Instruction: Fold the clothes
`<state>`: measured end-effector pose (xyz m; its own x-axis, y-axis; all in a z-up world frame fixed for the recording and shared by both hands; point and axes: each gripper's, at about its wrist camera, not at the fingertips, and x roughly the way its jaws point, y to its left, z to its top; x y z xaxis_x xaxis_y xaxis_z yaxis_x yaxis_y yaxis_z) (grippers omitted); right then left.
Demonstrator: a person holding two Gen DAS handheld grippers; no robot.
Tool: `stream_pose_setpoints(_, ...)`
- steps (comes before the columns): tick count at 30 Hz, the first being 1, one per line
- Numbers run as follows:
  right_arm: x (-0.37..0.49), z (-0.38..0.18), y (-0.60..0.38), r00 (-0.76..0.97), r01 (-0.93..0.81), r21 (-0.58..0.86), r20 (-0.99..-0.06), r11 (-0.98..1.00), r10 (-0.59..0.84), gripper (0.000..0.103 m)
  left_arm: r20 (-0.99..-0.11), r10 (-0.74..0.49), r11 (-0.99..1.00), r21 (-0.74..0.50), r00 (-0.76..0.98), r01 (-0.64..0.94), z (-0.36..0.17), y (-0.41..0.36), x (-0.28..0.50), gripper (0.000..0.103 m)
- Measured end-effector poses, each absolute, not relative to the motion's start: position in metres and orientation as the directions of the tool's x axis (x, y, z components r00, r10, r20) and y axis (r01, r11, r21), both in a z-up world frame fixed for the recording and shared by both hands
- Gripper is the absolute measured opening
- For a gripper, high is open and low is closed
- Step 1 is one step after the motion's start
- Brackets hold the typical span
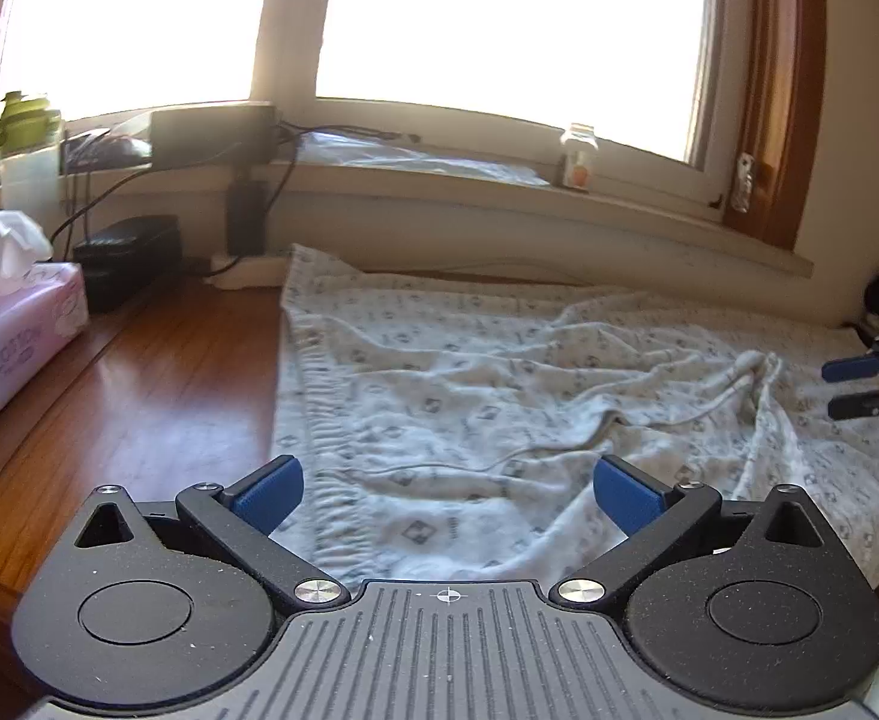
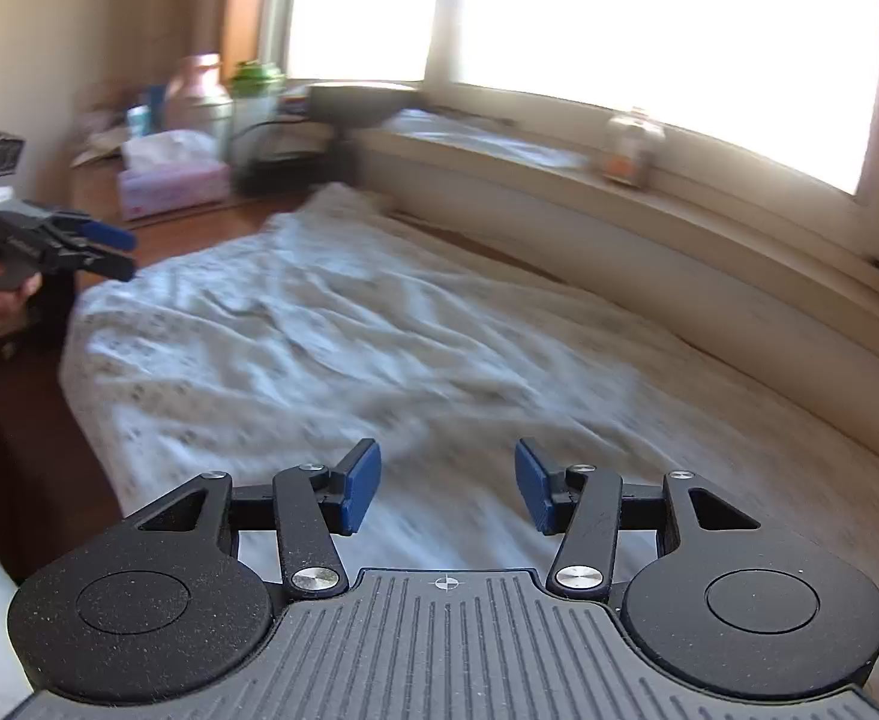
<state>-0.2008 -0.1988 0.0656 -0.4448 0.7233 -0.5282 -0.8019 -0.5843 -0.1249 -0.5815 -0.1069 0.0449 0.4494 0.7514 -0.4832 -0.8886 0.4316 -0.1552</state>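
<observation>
Patterned white garment (image 1: pixel 499 372) lies spread but wrinkled across wooden desk (image 1: pixel 157 372) w/ both grippers, left (image 1: pixel 448 495) & right (image 2: pixel 446 489), hovering spread apart, gripping nothing, likely poised over near edge.

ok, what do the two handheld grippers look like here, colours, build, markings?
Both match: the left gripper and right gripper have black linkage arms with silver pivot screws, blue finger pads, round black discs flanking a ribbed grey deck with a white crosshair mark. No cables are visible.
</observation>
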Motion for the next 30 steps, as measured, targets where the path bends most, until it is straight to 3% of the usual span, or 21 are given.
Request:
stream_pose_setpoints(2, -0.231, 0.071, -0.191, -0.471, -0.756, -0.164, -0.537, -0.633, 0.7, 0.052, -0.479, 0.75, 0.418, -0.19, 0.456, -0.888, 0.045, -0.098, -0.593, 0.092)
stream_pose_setpoints(4, -0.255, 0.068, -0.181, -0.476, -0.724, -0.202, -0.545, -0.659, 0.69, 0.052, -0.488, 0.743, 0.414, -0.202, 0.458, -0.888, 0.045, -0.086, -0.597, 0.062)
stream_pose_setpoints(6, -0.269, 0.062, -0.168, -0.491, -0.713, -0.189, -0.552, -0.675, 0.674, 0.052, -0.505, 0.722, 0.426, -0.213, 0.472, -0.879, 0.043, -0.071, -0.596, 0.052)
stream_pose_setpoints(10, -0.274, 0.056, -0.156, -0.521, -0.723, -0.117, -0.554, -0.681, 0.649, 0.052, -0.539, 0.708, 0.428, -0.185, 0.456, -0.885, 0.04, -0.053, -0.589, 0.045)
stream_pose_setpoints(17, -0.262, 0.038, -0.151, -0.519, -0.747, -0.072, -0.559, -0.661, 0.646, 0.053, -0.595, 0.707, 0.413, -0.091, 0.382, -0.906, 0.037, -0.029, -0.573, 0.042)
stream_pose_setpoints(19, -0.258, 0.038, -0.148, -0.524, -0.757, -0.042, -0.558, -0.652, 0.644, 0.054, -0.609, 0.707, 0.409, -0.064, 0.36, -0.91, 0.035, -0.023, -0.568, 0.021)
stream_pose_setpoints(20, -0.257, 0.037, -0.147, -0.522, -0.76, -0.035, -0.562, -0.648, 0.642, 0.054, -0.608, 0.711, 0.409, -0.053, 0.354, -0.911, 0.036, -0.021, -0.566, 0.017)
stream_pose_setpoints(21, -0.257, 0.036, -0.146, -0.52, -0.764, -0.027, -0.566, -0.644, 0.64, 0.054, -0.602, 0.717, 0.41, -0.043, 0.351, -0.911, 0.036, -0.021, -0.564, 0.006)
stream_pose_setpoints(24, -0.256, 0.034, -0.142, -0.513, -0.775, -0.005, -0.579, -0.632, 0.634, 0.054, -0.577, 0.745, 0.407, -0.005, 0.335, -0.914, 0.042, -0.021, -0.558, 0.005)
stream_pose_setpoints(27, -0.256, 0.035, -0.144, -0.508, -0.779, -0.011, -0.575, -0.627, 0.641, 0.054, -0.489, 0.81, 0.359, -0.022, 0.323, -0.933, 0.066, -0.022, -0.566, 0.005)
stream_pose_setpoints(30, -0.258, 0.035, -0.146, -0.507, -0.778, -0.017, -0.575, -0.628, 0.642, 0.054, -0.562, 0.757, 0.393, -0.013, 0.332, -0.919, 0.066, -0.004, -0.562, 0.007)
